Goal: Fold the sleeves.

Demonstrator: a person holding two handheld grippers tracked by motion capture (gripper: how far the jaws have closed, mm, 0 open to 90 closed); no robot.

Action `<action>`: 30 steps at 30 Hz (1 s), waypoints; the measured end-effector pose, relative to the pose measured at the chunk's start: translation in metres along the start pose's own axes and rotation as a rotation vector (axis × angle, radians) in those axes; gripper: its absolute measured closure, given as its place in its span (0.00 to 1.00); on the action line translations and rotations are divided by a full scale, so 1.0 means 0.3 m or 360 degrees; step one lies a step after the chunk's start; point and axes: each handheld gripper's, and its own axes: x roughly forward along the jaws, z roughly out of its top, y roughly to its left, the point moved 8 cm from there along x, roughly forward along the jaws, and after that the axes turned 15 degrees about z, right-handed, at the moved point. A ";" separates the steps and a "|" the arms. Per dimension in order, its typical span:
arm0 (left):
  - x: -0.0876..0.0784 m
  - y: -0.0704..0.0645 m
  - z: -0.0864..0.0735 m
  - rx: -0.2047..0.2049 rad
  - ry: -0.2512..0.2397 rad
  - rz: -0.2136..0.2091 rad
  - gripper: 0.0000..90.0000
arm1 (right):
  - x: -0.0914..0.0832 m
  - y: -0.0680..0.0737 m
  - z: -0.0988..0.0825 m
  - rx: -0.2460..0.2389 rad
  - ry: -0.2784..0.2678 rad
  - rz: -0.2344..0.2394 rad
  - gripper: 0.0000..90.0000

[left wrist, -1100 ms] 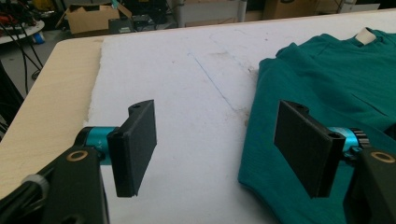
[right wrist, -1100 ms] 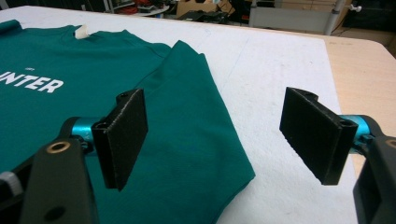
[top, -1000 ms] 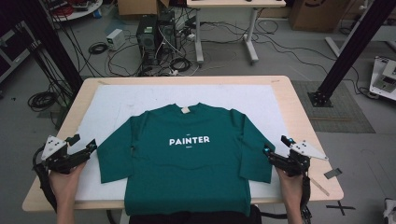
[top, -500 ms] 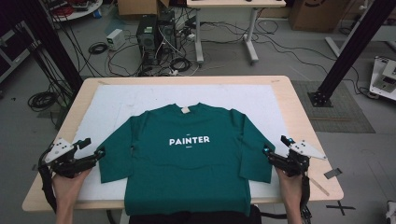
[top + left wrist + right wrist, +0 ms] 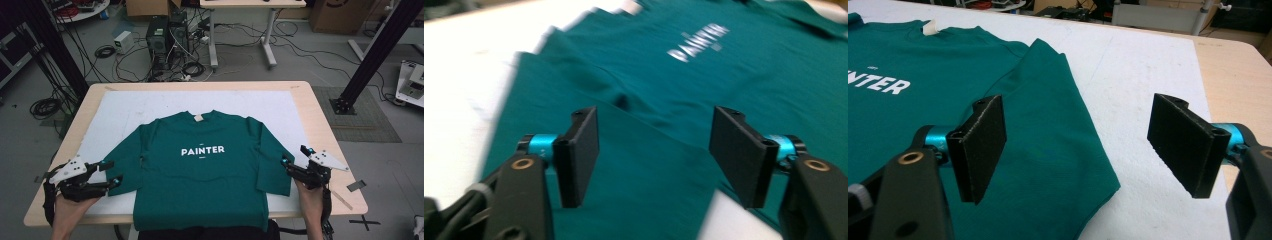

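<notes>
I am watching a green long-sleeved shirt (image 5: 202,170) lying flat and face up on the white mat (image 5: 125,107) that is covering the wooden tabletop (image 5: 327,117), its collar pointing to twelve o'clock and its hem hanging toward me at six, so its long axis is running twelve to six. The left hand-held gripper (image 5: 111,172) is sitting at the shirt's eight o'clock, its tips just reaching the left sleeve cuff (image 5: 125,182) — in the left gripper view the sleeve cloth (image 5: 624,175) is lying under and between the jaws, which have just been closing in a little but are not pinching anything; they are standing spread. The right hand-held gripper (image 5: 295,156) is resting at the shirt's four o'clock, jaws spread wide as well, and in the right gripper view the right sleeve end (image 5: 1068,175) is lying partly between them, with bare mat (image 5: 1138,150) under the outer jaw. Both look about equally close to their own sleeve, so I am judging the coming move to be a grab on each cuff. The fabric is looking soft, matte and knitted, with white "PAINTER" lettering (image 5: 202,150) on the chest and a small pale neck label (image 5: 198,118); the mat is appearing slightly fuzzy.
</notes>
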 end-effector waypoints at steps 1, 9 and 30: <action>0.000 -0.008 -0.008 0.0019 0.0031 0.0003 0.43 | 0.000 0.000 0.000 0.0001 0.0002 -0.0002 0.27; 0.023 -0.062 -0.077 0.0192 0.0233 0.0010 0.46 | 0.002 -0.002 0.000 -0.0017 0.0012 -0.0011 0.27; 0.067 -0.073 -0.126 0.0236 0.0318 -0.0039 0.66 | 0.005 -0.003 -0.002 0.0005 0.0029 -0.0011 0.27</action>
